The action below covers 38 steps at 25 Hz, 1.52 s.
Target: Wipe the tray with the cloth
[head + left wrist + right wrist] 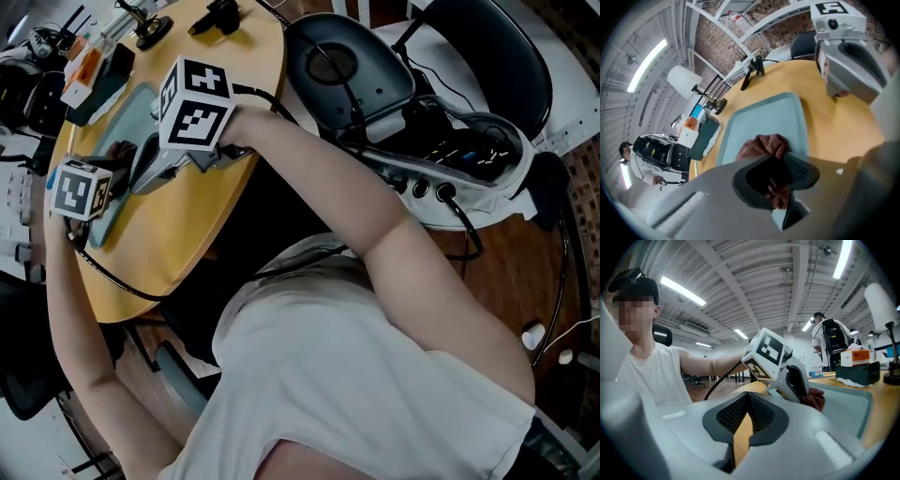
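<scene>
A teal tray (132, 106) lies on the round yellow table (206, 197), and a crumpled maroon cloth (763, 145) sits on it near its close end. My left gripper (781, 182) is shut on the cloth, a fold pinched between its jaws and pressed to the tray (764, 117). In the head view the cloth (122, 150) shows dark just ahead of the left gripper (112, 178). My right gripper (141, 183) rests low beside the tray's right rim. Its jaws (747, 401) are shut, with nothing between them. The left gripper (806, 394), cloth (816, 399) and tray (848, 404) appear in the right gripper view.
A dark green box (94, 80) with orange and white items stands beyond the tray's far end. A lamp base (150, 33) and a black stand (220, 14) are at the table's far edge. An office chair (347, 66) is on the right. A black cable (112, 281) trails off the table.
</scene>
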Motion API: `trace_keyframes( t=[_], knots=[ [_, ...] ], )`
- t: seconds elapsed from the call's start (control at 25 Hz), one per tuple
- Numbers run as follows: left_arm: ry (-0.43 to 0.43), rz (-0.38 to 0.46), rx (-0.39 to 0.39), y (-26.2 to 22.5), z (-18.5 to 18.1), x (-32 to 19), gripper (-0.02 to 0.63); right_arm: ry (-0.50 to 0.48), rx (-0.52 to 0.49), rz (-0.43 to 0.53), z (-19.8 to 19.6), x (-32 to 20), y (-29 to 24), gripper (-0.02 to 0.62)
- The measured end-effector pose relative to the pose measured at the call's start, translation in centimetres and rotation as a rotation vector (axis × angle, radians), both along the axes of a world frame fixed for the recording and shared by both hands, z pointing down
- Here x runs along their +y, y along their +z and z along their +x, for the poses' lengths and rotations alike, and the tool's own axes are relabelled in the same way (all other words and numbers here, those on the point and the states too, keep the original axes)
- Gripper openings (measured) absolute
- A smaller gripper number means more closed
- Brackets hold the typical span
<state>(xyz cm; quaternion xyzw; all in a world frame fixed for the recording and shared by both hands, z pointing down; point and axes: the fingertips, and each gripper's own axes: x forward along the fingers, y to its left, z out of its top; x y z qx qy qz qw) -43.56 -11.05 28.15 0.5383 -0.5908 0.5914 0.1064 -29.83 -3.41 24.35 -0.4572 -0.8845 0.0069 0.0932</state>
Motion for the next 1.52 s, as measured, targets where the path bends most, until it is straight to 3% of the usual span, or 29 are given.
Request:
trace_keyframes(
  t=[0.2,0.44,0.72,0.84,1.04,1.24,1.52],
  knots=[
    [0.078,-0.043,0.028,-0.7,3.9,0.3,0.388,-0.010,-0.013,-0.002,0.1,0.3,-0.3,0.002],
    [0.026,-0.006,0.047,0.2,1.2,-1.7,0.388,-0.002,-0.006,0.001,0.4,0.0,0.1,0.002],
    [-0.074,0.111,-0.099,-1.1,-5.2,-5.4,0.388,-0.006,-0.012,0.012,0.5,0.1,-0.6,0.002],
    [-0.077,0.114,-0.179,-0.9,-6.9,-6.7,0.388,-0.009,-0.011,0.017,0.6,0.1,-0.6,0.002],
    [-0.083,0.093,-0.216,-0.1,-8.8,-8.2,0.390,-0.008,-0.008,0.016,0.6,0.0,-0.6,0.002],
    [-0.067,0.018,-0.146,0.3,-7.1,-7.5,0.385,-0.010,-0.006,0.015,0.5,0.1,-0.4,0.002],
    [0.046,-0.067,-0.034,-0.1,0.0,-4.4,0.383,-0.013,-0.009,0.017,0.4,0.1,-0.3,0.002]
  ],
)
